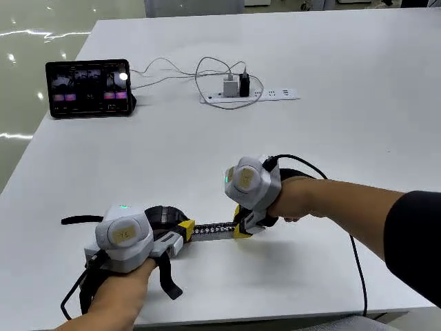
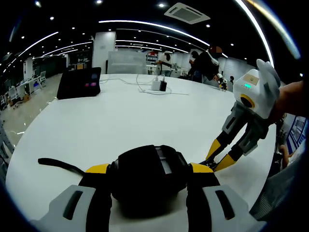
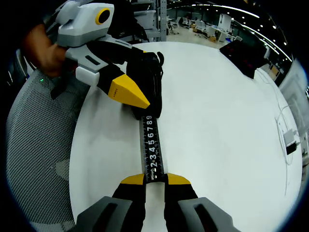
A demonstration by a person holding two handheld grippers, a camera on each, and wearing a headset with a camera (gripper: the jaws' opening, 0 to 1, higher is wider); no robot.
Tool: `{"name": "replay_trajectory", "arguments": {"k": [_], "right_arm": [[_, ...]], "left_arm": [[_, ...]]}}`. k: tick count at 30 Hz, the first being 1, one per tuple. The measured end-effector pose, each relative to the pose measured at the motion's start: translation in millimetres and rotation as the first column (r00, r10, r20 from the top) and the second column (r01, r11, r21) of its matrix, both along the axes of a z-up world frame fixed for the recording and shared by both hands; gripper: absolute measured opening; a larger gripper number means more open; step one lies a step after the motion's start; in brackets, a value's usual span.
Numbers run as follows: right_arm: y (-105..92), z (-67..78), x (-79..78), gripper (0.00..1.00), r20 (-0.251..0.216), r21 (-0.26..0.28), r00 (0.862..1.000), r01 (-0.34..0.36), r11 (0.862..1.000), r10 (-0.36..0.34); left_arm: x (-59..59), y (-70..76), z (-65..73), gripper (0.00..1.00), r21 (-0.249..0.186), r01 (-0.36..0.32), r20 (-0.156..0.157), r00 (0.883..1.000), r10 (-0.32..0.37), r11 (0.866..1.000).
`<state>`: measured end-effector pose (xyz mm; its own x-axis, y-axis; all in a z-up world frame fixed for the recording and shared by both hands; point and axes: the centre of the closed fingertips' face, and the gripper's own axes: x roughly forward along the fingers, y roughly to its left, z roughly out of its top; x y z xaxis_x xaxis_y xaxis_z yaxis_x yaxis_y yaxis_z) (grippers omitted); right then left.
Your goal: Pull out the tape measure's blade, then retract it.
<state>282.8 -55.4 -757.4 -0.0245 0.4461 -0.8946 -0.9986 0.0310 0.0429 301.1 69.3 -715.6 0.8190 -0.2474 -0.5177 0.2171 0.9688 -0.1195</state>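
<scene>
Tape measure (image 2: 149,180) case clamped in left gripper (image 2: 149,168); right gripper (image 3: 154,180) pinches blade (image 3: 151,145) tip, short length drawn. Risk: tip slipping from jaws, blade snapping back uncontrolled.

On a plain white tabletop (image 1: 331,124), the grey-and-white left gripper with yellow jaw tips (image 1: 176,222) clamps a round black tape measure case (image 1: 162,215) near the front edge. The case's thin black wrist strap (image 1: 81,220) trails off to the left.

A short length of numbered steel blade (image 1: 212,228) runs flat from the case to the matching right gripper (image 1: 239,224), whose jaws pinch its end (the hook itself is too small to make out).

Well beyond them, a dark tablet with a lit screen (image 1: 89,88) stands near a white power strip (image 1: 275,94) carrying plugged-in chargers (image 1: 236,86).
</scene>
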Motion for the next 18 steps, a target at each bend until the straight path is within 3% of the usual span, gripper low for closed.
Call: {"name": "replay_trajectory", "arguments": {"k": [18], "right_arm": [[11.5,0.0,-2.2,0.1,0.003,0.013,1.0,0.007,1.0,-0.007]], "left_arm": [[-0.4,-0.5,-0.4,0.58,-0.002,0.001,-0.002,1.0,-0.001,1.0]]}}
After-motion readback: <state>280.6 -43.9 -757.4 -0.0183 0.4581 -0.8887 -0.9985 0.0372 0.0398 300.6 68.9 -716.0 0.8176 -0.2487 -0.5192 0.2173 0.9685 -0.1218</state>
